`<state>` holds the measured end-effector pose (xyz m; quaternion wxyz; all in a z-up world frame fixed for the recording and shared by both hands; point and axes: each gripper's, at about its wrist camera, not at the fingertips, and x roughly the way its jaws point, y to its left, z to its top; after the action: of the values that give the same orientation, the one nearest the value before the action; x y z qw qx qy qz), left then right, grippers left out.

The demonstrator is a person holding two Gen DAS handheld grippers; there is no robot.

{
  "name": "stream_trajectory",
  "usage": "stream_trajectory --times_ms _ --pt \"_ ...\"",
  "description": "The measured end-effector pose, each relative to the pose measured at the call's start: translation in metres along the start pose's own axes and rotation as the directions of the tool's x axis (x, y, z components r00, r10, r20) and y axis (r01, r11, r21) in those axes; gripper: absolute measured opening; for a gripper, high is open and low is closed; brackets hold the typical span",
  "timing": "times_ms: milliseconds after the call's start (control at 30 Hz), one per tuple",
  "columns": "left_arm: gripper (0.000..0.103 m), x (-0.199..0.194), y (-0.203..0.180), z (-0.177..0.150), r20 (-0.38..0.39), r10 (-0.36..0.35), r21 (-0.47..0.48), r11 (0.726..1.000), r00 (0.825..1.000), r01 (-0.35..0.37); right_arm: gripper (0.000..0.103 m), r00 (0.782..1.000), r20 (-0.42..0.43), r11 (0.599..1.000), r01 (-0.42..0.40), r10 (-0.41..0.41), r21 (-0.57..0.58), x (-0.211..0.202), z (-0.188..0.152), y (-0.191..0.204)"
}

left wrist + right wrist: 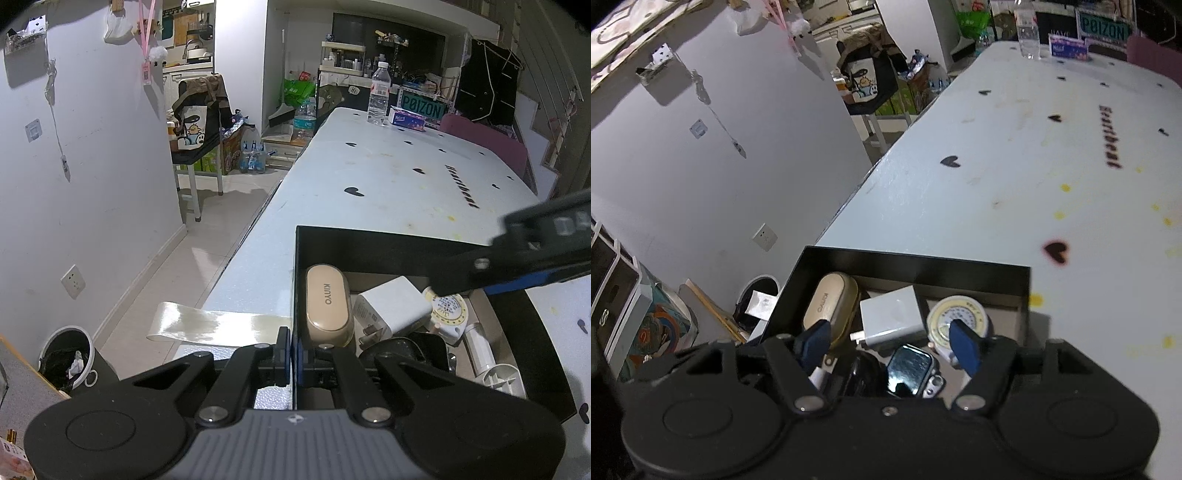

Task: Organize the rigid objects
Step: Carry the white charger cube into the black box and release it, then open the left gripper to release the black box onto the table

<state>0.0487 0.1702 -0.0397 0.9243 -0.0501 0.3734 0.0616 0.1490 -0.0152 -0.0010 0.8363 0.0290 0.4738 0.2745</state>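
Note:
A black open box [369, 243] [916, 264] sits on the white table near its left edge. In it lie a beige KINYO case [327, 304] [831, 304], a white charger [391, 306] [892, 317], a round yellow-and-white tape measure [448, 310] [955, 315], a white cylinder [480, 349] and a smartwatch [910, 371]. My left gripper [293, 356] is shut on the box's left wall. My right gripper [892, 345] is open and empty, above the box's contents; it shows from the right in the left wrist view [524, 251].
The white table [388, 177] [1015, 155] carries black heart marks. A water bottle [378, 94] and a tissue pack [406, 118] stand at its far end. A strip of tape [207, 325] hangs off the table's left edge. A bin [66, 358] stands on the floor.

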Motion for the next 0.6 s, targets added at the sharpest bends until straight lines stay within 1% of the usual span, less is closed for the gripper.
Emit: stream_trajectory --times_ms 233,400,600 --pt "0.003 0.000 0.000 0.000 0.000 0.000 0.000 1.000 1.000 0.000 0.076 0.999 0.048 0.999 0.025 -0.024 -0.021 -0.029 -0.011 -0.007" --pt "0.003 0.000 0.000 0.000 0.000 0.000 0.000 1.000 1.000 0.000 0.080 0.996 0.081 0.999 0.045 -0.043 -0.019 -0.048 -0.021 -0.015" --pt "0.003 0.000 0.000 0.000 0.000 0.001 0.001 1.000 1.000 -0.001 0.083 0.988 0.131 0.995 0.090 -0.084 -0.041 -0.067 -0.035 -0.019"
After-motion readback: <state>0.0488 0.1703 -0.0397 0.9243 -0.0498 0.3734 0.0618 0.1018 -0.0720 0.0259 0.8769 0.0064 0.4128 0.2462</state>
